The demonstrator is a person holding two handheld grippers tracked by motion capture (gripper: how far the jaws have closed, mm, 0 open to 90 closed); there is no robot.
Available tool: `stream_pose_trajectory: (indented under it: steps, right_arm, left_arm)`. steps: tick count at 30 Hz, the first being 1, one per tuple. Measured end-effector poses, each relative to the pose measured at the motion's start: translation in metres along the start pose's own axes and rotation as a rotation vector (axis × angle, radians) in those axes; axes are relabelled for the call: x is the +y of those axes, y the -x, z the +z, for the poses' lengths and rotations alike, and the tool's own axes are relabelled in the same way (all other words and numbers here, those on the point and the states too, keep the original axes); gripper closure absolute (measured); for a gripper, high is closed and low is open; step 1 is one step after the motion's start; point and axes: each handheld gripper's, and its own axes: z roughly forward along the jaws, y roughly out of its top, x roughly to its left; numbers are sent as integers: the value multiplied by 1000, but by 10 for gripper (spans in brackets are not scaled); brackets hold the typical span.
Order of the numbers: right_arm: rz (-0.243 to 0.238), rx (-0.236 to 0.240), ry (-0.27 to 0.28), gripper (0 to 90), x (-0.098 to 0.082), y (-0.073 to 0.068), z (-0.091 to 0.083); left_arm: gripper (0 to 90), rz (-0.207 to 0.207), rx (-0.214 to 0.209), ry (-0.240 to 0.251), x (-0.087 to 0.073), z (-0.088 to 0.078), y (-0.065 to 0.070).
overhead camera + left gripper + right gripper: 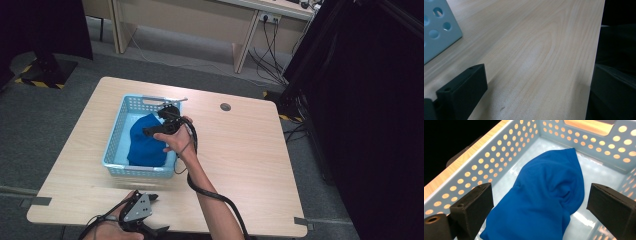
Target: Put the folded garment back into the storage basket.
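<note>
A crumpled blue cloth (pixel 544 197) lies in the perforated basket (pixel 499 162), below the right hand-held gripper (pixel 540 206), its jaws apart; whether the left hand-held gripper (pixel 150 210) is parted, I cannot tell.

I see a light wood-grain table (pixel 240 150) standing on grey carpet (pixel 65 110). A pale blue perforated basket (pixel 116 135) sits directly on the tabletop, toward its left half and closer to the far edge, and I can see its handle cutout at the far end. A small round grey grommet (pixel 225 106) is set into the surface near the far edge, right of the basket.
</note>
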Motion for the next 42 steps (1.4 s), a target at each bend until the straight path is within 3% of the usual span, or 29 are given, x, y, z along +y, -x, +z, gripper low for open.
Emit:
stream_pose_trajectory:
  steps: [16, 42]
  right_arm:
    - [-9, 17, 52, 33, -13, 15, -28]
    - [-1, 24, 90, 39, -31, 35, -58]
  left_arm:
    - [0, 0, 0, -1, 0, 0, 0]
    - [0, 0, 0, -1, 0, 0, 0]
